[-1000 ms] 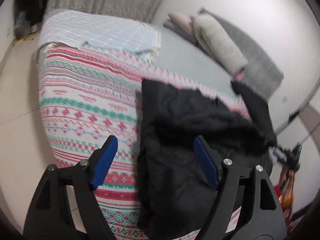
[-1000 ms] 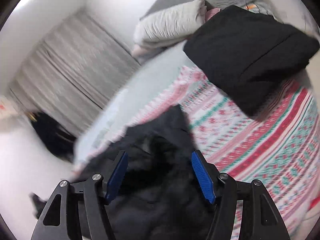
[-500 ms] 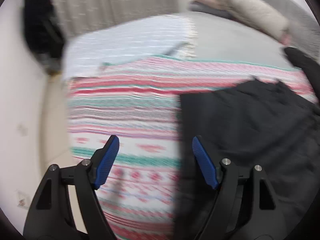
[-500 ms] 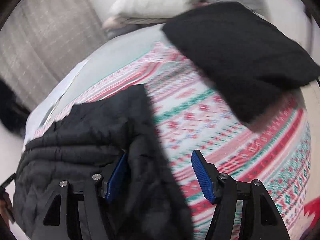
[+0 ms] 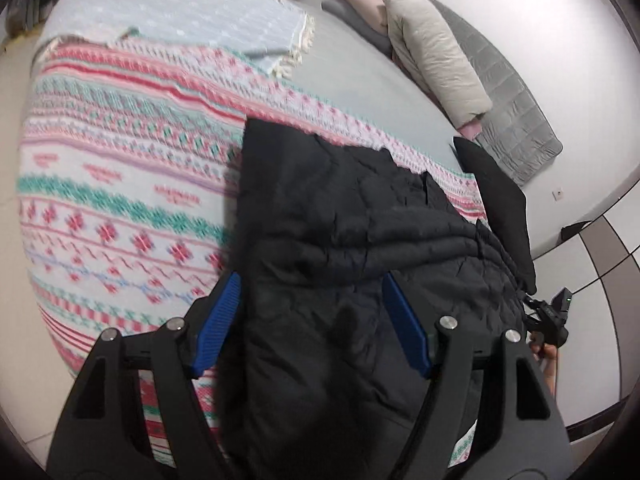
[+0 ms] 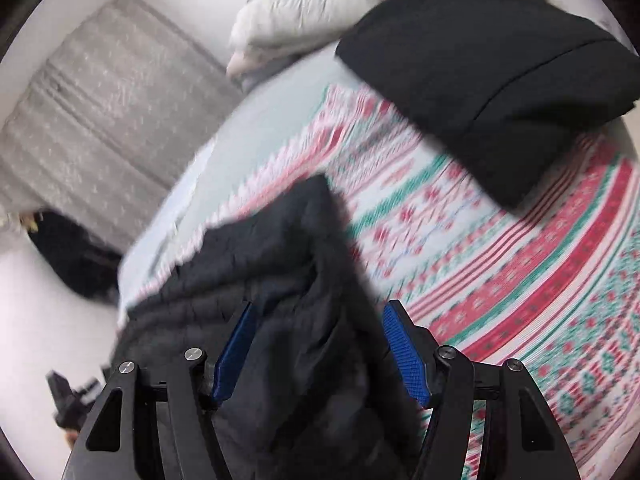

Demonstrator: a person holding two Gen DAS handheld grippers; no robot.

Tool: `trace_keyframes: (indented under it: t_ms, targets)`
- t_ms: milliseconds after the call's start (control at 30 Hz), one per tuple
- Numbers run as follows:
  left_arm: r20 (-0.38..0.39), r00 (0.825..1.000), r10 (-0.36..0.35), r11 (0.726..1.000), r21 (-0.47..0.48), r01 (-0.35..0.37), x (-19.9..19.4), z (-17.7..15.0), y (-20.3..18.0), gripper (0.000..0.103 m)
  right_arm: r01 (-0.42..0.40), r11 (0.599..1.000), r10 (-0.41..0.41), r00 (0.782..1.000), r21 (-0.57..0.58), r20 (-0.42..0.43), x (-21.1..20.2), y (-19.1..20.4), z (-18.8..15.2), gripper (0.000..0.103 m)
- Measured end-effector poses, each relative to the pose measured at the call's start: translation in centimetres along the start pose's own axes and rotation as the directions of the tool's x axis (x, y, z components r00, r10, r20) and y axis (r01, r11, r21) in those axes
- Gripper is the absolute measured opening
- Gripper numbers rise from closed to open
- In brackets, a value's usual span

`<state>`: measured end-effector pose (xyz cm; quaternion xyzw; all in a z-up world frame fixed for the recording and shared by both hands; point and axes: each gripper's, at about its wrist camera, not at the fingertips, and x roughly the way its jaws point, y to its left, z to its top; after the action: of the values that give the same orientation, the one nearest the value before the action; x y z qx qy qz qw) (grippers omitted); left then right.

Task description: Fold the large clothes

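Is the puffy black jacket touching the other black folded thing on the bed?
Apart. In the right wrist view, a wide stretch of patterned blanket shows between the puffy black jacket and the folded black garment.

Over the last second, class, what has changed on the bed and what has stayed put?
Both views swung away and back. The left gripper and right gripper stay open, gripping nothing. The black jacket lies spread out with much the same outline. The folded black garment and patterned blanket have not moved.
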<state>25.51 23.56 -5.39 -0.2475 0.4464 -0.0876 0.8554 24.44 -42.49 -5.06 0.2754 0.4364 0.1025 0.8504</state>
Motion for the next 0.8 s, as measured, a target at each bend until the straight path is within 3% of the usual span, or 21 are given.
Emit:
trace_keyframes:
  t_ms: [67, 100, 133, 167, 200, 267, 333, 500, 700, 800]
  targets:
    - [-0.026, 0.999, 0.043, 0.999, 0.024, -0.043, 0.8, -0.5, -0.7, 0.072, 0.03, 0.999, -0.031, 0.999, -0.044, -0.021, 1.1, 1.1, -0.8, 0.062]
    - [-0.027, 0.998, 0.055, 0.998, 0.037, -0.054, 1.0, -0.7, -1.1, 0.06, 0.041, 0.997, -0.043, 0.999, -0.068, -0.026, 1.7, 1.7, -1.1, 0.051]
    - [-0.017, 0.997, 0.073, 0.996, 0.056, -0.072, 1.1, -0.9, -1.8, 0.055, 0.056, 0.994, -0.059, 0.998, -0.094, -0.024, 2.0, 2.4, -1.4, 0.04]
    - [0.012, 0.994, 0.112, 0.99, 0.083, -0.112, 0.9, -1.2, -2.6, 0.043, 0.071, 0.991, -0.074, 0.997, -0.114, -0.019, 2.2, 2.8, -1.6, 0.036]
    - [0.035, 0.99, 0.134, 0.985, 0.101, -0.137, 0.7, -1.4, -3.0, 0.025, 0.096, 0.985, -0.097, 0.995, -0.141, -0.005, 2.2, 3.4, -1.8, 0.03]
    - [0.093, 0.98, 0.176, 0.974, 0.131, -0.187, -0.1, -1.6, -4.4, 0.013, 0.145, 0.971, -0.141, 0.989, -0.191, 0.035, 1.7, 4.4, -2.2, 0.018]
    - [0.153, 0.972, 0.176, 0.968, 0.15, -0.199, -1.2, -1.5, -5.4, 0.01, 0.163, 0.964, -0.15, 0.986, -0.212, 0.077, 0.7, 5.2, -2.4, 0.012]
    - [0.266, 0.957, 0.121, 0.973, 0.16, -0.167, -4.2, -0.2, -7.4, 0.007, 0.163, 0.959, -0.125, 0.977, -0.23, 0.174, -1.7, 6.4, -1.9, 0.009]
    - [0.307, 0.941, 0.141, 0.962, 0.184, -0.204, -4.6, 3.1, -9.7, 0.007, 0.176, 0.955, -0.113, 0.96, -0.238, 0.258, -3.4, 8.2, -0.2, 0.009]
    - [0.342, 0.924, 0.173, 0.949, 0.193, -0.249, -3.6, 5.4, -10.8, 0.007, 0.187, 0.957, -0.125, 0.955, -0.22, 0.269, -2.8, 8.5, 1.7, 0.009]
